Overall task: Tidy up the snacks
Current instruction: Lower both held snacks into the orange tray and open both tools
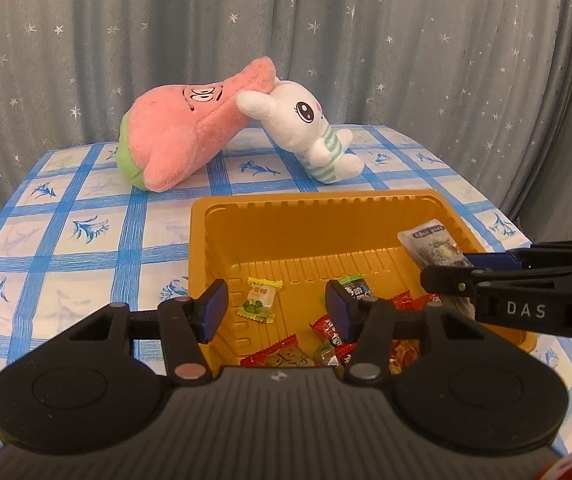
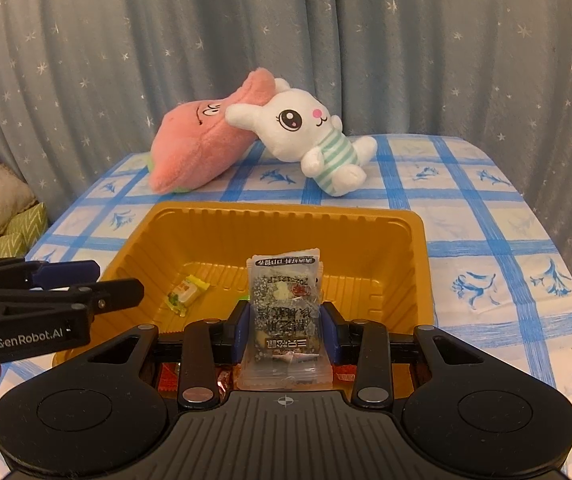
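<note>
Snacks: clear nut-mix packet [image 2: 284, 320] clamped in right gripper [image 2: 284, 330] over gold tray [image 2: 417, 248]; left gripper [image 1: 277, 312] parted, empty, above wrapped candies [image 1: 260, 298].

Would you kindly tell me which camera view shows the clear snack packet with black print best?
The right wrist view: the clear snack packet stands face-on between the right gripper jaws, print visible. The left wrist view shows only its top end, jutting out past that gripper over the orange tray.

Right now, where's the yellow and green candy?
In both wrist views the yellow and green candy lies alone on the left floor of the orange tray, apart from the red wrappers nearer the grippers.
</note>
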A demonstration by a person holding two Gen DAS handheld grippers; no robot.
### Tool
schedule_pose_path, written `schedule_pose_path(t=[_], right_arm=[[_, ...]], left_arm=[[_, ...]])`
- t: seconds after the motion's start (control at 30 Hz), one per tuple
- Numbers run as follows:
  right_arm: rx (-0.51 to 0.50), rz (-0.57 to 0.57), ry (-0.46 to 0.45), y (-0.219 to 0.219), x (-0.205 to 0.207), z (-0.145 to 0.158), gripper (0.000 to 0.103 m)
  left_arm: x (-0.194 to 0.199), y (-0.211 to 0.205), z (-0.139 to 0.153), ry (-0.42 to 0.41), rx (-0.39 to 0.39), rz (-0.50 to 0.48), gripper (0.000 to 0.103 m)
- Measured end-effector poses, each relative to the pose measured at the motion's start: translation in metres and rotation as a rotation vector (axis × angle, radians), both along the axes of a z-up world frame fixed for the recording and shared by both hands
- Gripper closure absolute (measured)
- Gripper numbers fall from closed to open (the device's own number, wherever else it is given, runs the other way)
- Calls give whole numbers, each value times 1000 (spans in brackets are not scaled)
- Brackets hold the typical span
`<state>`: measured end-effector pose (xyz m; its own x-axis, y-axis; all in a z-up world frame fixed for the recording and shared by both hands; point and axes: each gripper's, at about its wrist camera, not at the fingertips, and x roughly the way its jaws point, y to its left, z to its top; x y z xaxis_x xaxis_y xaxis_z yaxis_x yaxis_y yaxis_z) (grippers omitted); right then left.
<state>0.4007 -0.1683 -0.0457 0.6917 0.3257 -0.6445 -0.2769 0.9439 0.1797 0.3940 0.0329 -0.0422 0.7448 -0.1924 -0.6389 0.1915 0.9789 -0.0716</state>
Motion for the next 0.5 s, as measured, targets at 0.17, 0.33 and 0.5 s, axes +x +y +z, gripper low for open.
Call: schedule_pose_path(t=[0.17, 0.33, 0.5], right_arm=[[-3, -1, -1, 2, 1, 2, 65], [-6, -1, -6, 6, 4, 4, 65], [39, -2, -12, 4, 9, 3, 65]], left_arm=[[0, 0, 0, 4, -5, 2, 53], [1, 1, -2, 8, -7, 1, 53], [1, 4, -2, 11, -7, 12, 43]])
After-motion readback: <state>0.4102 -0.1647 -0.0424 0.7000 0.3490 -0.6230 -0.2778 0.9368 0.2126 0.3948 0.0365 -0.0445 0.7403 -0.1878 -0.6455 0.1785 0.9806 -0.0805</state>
